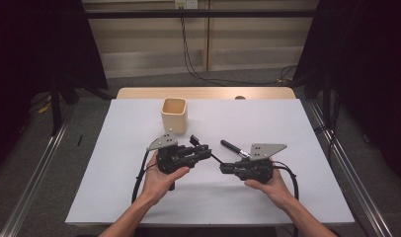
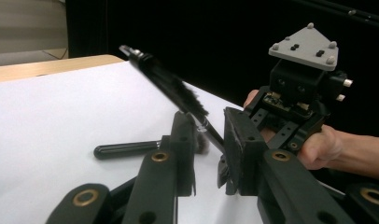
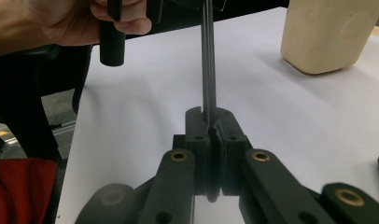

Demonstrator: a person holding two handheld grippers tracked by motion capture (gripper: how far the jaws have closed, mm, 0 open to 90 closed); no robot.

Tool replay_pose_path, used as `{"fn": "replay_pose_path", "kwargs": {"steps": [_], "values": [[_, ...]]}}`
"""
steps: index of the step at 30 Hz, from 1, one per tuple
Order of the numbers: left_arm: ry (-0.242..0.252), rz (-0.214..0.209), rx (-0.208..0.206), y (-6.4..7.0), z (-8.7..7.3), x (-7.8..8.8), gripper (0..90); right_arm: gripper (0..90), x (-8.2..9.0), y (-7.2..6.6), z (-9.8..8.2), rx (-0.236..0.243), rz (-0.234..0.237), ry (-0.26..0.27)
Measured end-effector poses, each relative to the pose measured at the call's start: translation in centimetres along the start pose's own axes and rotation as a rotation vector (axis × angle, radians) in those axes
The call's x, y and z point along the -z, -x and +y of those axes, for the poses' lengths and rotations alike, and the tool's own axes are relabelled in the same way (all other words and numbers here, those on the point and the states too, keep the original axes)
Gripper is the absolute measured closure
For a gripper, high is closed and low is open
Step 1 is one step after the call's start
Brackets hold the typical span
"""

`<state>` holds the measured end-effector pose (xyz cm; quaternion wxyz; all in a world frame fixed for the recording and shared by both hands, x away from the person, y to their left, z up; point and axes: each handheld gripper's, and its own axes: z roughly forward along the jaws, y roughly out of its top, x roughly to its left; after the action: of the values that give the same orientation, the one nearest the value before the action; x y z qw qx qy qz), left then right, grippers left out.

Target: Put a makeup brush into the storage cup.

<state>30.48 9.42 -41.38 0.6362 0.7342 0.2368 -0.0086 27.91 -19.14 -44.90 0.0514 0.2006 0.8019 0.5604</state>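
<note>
My right gripper (image 1: 223,169) (image 3: 211,123) is shut on the thin black stem of a bristled wand brush (image 3: 208,60) (image 2: 169,84). The brush slants up toward my left gripper (image 1: 204,149) (image 2: 208,121). That stem passes between the left jaws, which stand a little apart with a gap still showing around it. Its bristled end sticks out past them. Both grippers face each other low over the middle of the white table (image 1: 287,197). The grey plate (image 2: 305,46) of my right gripper and the hand holding it show close behind the left jaws.
A beige square cup (image 1: 174,115) (image 3: 327,37) stands upright behind my left gripper. A second brush with a black handle (image 1: 232,146) (image 2: 127,150) lies flat on the table just beyond my right gripper. A strip of bare wood (image 1: 203,93) runs along the far edge.
</note>
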Motion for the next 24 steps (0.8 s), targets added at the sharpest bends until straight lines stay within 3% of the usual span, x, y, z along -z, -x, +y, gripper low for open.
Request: {"fn": "replay_pose_path", "kwargs": {"steps": [4,12,16,24], "values": [[-0.001,-0.008,0.000,0.1,0.1,0.1,76.0,86.1,0.0,-0.1,0.0,0.007,-0.001,-0.001],[0.010,-0.045,0.048,0.2,0.5,0.0,80.8,85.8,-0.2,-0.2,0.0,0.017,0.005,-0.003],[0.012,-0.064,0.037,0.7,0.8,-0.2,84.6,84.2,-0.4,-0.1,-0.1,0.002,0.005,-0.008],[0.008,-0.056,0.009,1.2,1.1,-0.1,85.6,78.9,-0.3,-0.1,-0.1,-0.010,0.003,0.016]]}}
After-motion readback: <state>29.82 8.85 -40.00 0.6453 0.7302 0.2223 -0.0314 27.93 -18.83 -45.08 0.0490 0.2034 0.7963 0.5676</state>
